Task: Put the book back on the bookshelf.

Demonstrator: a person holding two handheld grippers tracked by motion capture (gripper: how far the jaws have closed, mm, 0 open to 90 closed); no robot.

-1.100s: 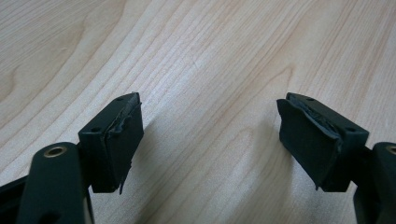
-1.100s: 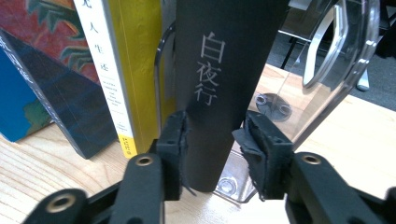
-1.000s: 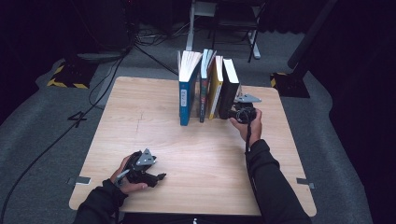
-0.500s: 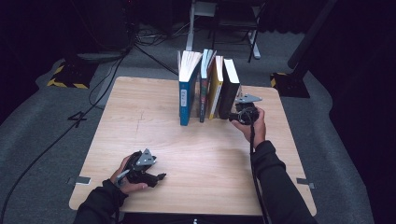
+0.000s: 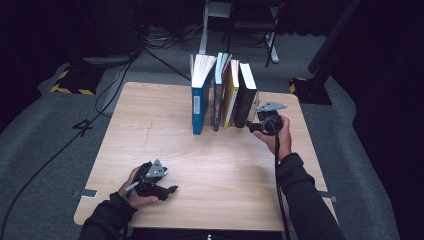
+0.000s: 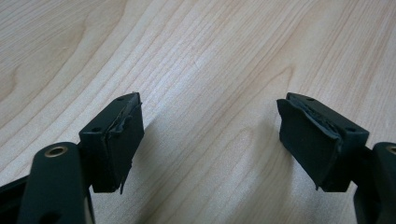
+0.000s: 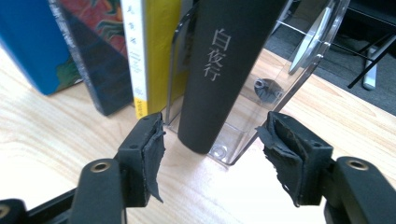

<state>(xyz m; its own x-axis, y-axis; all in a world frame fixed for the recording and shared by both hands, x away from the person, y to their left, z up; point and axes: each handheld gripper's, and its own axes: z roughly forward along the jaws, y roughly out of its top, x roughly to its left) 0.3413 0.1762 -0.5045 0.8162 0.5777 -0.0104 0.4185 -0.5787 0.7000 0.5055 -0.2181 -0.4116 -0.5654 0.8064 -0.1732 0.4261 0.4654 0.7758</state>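
Several books stand upright in a row at the far middle of the table: a blue book (image 5: 200,102) (image 7: 32,42), a thin dark one (image 5: 219,90) (image 7: 93,60), a yellow one (image 5: 231,95) (image 7: 156,46) and a black book (image 5: 246,95) (image 7: 229,60) with white characters on its spine. The black book rests in a clear plastic stand (image 7: 289,79). My right gripper (image 5: 251,127) (image 7: 210,158) is open just in front of the black book's lower end; its jaws have just been opening and press on nothing. My left gripper (image 5: 169,190) (image 6: 210,135) lies open on the near left, nothing between its jaws.
The wooden table (image 5: 150,125) has bare room in the middle between both hands. Cables and a stand base lie on the grey floor beyond the far edge. Tape strips mark the table's near corners.
The right hand has edged slightly back and to the right from the black book. The left hand has stayed where it was.
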